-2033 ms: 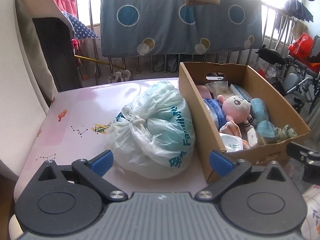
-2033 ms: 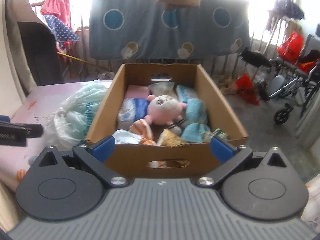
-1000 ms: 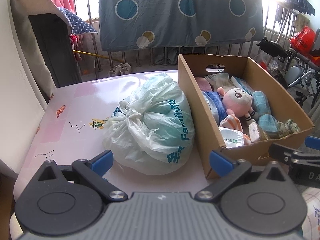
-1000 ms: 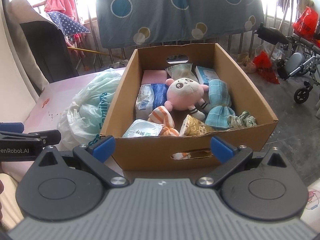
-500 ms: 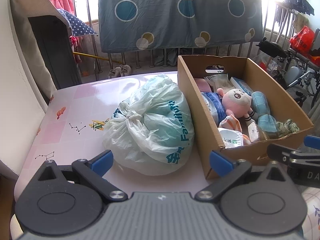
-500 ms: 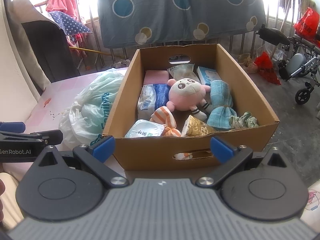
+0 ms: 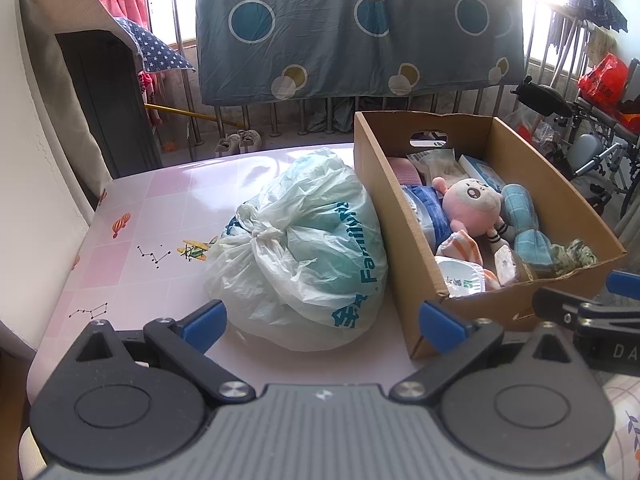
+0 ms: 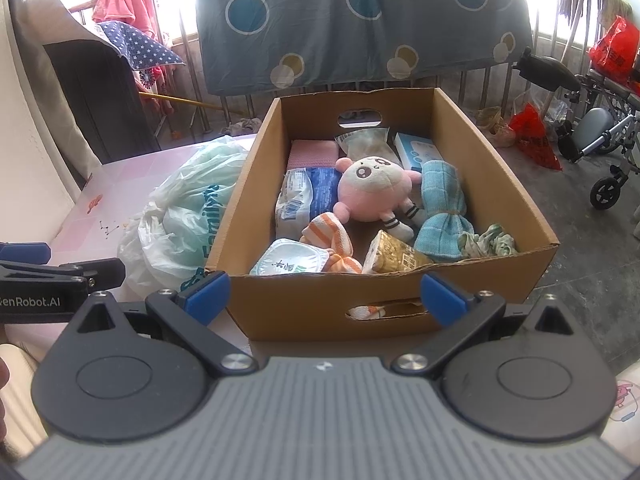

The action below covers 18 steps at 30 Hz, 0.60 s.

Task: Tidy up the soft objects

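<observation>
- A cardboard box (image 8: 384,300) is seen at the right of the pink bench (image 7: 168,216), with a knotted plastic bag (image 7: 308,252) pressed against its left wall.
- The box is filled with soft things: a pink plush doll (image 8: 374,190) near the middle, two blue checked cloths (image 8: 442,216) to its right, an orange-striped cloth (image 8: 328,236) nearer, a crumpled greenish rag (image 8: 486,242) at the near right corner, and sealed tissue packs (image 8: 302,200) at the left.
- The left gripper (image 7: 320,318) is held before the bag with its jaws spread wide and nothing between them.
- The right gripper (image 8: 324,292) is held before the near wall of the box, its jaws likewise wide and empty.
- The doll is judged light and squashy; a pinch across its round head or body would probably hold, while a thin leg could slip out.
- The cloths are expected to be limp and to drape, so a gathered fold should be taken rather than a flat edge.
- The bag is judged slippery and shapeless; its knotted neck (image 7: 260,234) is the firmest place to be gripped.
- The foil-topped packets are likely to be dented if squeezed hard.
</observation>
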Available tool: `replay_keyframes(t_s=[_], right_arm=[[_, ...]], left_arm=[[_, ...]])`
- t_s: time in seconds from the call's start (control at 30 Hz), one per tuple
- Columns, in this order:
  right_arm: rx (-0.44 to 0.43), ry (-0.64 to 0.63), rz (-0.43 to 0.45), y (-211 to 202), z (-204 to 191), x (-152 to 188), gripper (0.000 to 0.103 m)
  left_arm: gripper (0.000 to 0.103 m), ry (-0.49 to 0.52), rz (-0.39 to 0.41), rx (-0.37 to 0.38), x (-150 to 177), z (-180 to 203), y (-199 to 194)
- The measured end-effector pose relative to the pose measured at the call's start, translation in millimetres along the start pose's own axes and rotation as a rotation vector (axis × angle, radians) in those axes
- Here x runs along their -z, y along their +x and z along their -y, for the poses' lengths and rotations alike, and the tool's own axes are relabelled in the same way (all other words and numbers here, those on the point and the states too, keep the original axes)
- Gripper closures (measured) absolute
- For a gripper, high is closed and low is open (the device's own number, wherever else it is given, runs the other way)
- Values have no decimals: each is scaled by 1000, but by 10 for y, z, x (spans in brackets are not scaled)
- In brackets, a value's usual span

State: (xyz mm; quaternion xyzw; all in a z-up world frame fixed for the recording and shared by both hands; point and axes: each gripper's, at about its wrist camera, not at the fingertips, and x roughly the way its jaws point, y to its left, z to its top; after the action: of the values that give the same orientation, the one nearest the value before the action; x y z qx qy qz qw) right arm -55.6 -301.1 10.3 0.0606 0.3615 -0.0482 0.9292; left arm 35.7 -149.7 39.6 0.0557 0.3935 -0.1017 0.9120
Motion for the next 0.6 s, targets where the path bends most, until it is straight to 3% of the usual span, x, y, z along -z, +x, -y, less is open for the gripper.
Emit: replay_keyframes(t_s=[0.6], right_arm=[[-4,-8,-2,-3,-14,-14,1]], left_arm=[[0,-1,-3,8,0,19,-16]])
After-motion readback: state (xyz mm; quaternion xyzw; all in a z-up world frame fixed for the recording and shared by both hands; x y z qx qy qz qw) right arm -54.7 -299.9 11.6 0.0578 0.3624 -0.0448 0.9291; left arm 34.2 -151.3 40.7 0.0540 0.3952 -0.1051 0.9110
